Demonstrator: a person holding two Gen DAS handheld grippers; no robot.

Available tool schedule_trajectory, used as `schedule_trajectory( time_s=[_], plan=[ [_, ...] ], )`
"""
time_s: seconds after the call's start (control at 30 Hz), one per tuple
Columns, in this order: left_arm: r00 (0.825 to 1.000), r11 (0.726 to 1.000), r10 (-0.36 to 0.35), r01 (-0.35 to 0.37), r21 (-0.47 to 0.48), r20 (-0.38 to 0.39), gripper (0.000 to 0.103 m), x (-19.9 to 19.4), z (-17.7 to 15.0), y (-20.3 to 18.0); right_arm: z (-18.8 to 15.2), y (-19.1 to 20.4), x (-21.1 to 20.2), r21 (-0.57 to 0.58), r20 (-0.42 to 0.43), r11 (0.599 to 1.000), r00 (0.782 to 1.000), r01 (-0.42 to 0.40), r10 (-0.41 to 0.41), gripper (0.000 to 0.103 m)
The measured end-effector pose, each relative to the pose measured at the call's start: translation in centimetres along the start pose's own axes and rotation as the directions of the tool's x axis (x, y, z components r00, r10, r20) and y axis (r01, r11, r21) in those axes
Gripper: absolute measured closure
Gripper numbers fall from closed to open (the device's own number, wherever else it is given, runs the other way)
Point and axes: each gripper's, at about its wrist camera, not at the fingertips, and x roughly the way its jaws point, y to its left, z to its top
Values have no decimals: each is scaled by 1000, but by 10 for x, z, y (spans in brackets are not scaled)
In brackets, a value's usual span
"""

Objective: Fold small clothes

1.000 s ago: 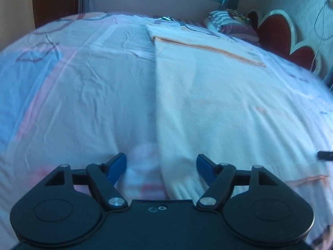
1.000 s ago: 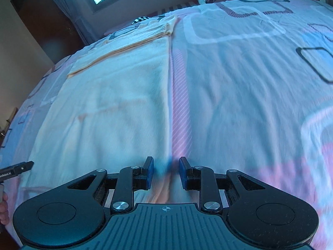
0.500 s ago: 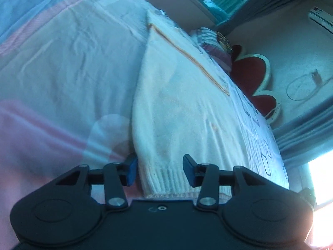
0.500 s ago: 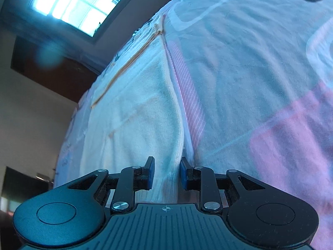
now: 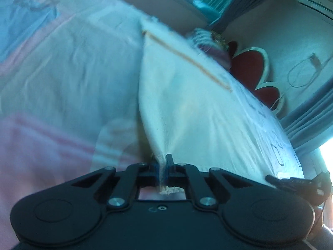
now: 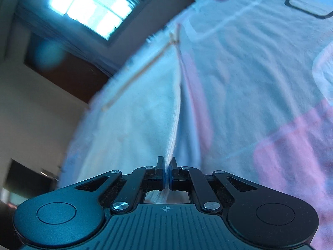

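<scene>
Left tongs (image 5: 163, 167) pinched tight on near left corner of cream knitted garment with thin orange stripe (image 5: 187, 108). Right tongs (image 6: 166, 169) clamped on same garment's (image 6: 141, 120) near right edge. Garment spread flat across bed with pink, white and blue patterned sheet (image 6: 260, 83), near hem raised off the sheet at both tongs.

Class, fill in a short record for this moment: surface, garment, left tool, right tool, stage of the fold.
surface: bedsheet, pink, white and blue print
garment: cream knit garment, spread on the sheet, near corners raised
left tool: shut on the garment's near left corner
right tool: shut on the near right corner
stage: both corners gripped, no fold laid over yet
background: window, red headboard
</scene>
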Motion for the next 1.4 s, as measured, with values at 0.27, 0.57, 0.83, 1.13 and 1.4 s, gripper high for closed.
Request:
schedule_trajectory(
  time_s=[0.27,0.57,0.83,1.13,1.4],
  plan=[
    [998,985,-61,64,-161,21,89,2,3,18,3,-1,7,37,-15,999,1000,-6,7,95],
    [984,988,-79,98,-117,158,100,-28,35,-2,30,34,-15,-45,62,997,996,-66,69,100],
    [933,966,-192,234,-106,303,100,-20,120,-33,121,101,-27,-138,193,981,968,-135,161,100],
    [939,977,-136,180,-115,315,100,54,229,-50,233,114,32,-75,216,987,964,-143,156,100],
    [977,986,-51,83,-145,209,100,151,292,-34,314,68,123,32,160,992,980,-126,119,100]
  ],
)
